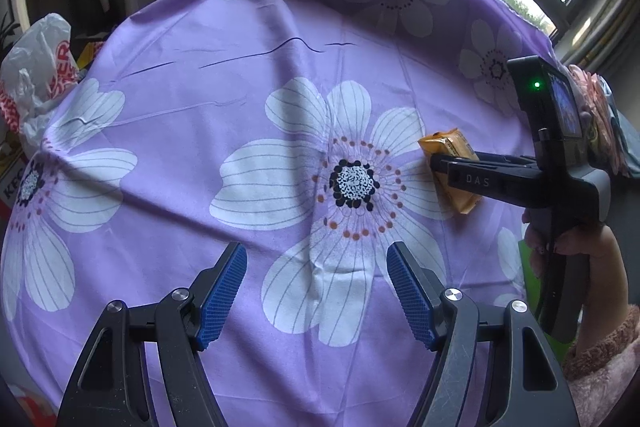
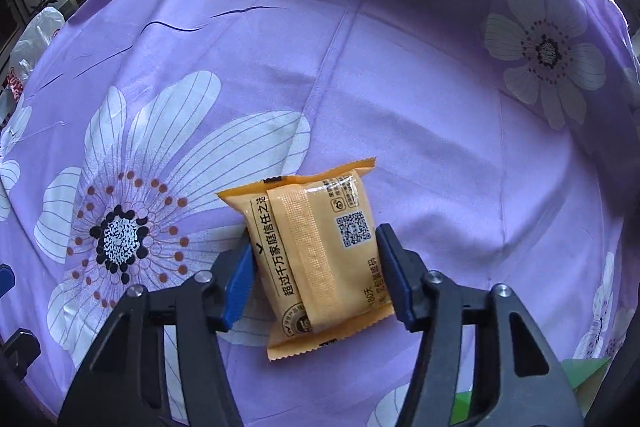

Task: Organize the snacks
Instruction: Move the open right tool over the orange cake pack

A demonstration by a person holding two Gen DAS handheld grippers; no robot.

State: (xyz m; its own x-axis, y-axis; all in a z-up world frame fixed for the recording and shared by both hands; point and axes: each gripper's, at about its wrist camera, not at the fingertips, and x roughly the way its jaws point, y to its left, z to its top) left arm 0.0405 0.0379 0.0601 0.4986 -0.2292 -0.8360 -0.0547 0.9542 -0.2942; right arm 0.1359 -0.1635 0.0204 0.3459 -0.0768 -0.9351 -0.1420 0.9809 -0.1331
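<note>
On the worktop, spread with a purple cloth (image 2: 400,107) printed with big white flowers, an orange snack packet (image 2: 316,259) sits between the blue pads of the right claw (image 2: 316,279), which pinches it from both sides. The packet shows its back, with a central seam, a square code and printed text, and its lower edge appears to touch the cloth. From the left wrist view the same packet (image 1: 452,151) lies just right of the large flower's dark centre, held at the tip of the right claw (image 1: 444,167), whose handle is gripped by a hand (image 1: 568,247) in a pink fuzzy sleeve. The left claw (image 1: 316,291) hangs above the cloth with its fingers spread wide, holding nothing. A crumpled white plastic bag (image 1: 36,75) lies past the cloth's left edge.
</note>
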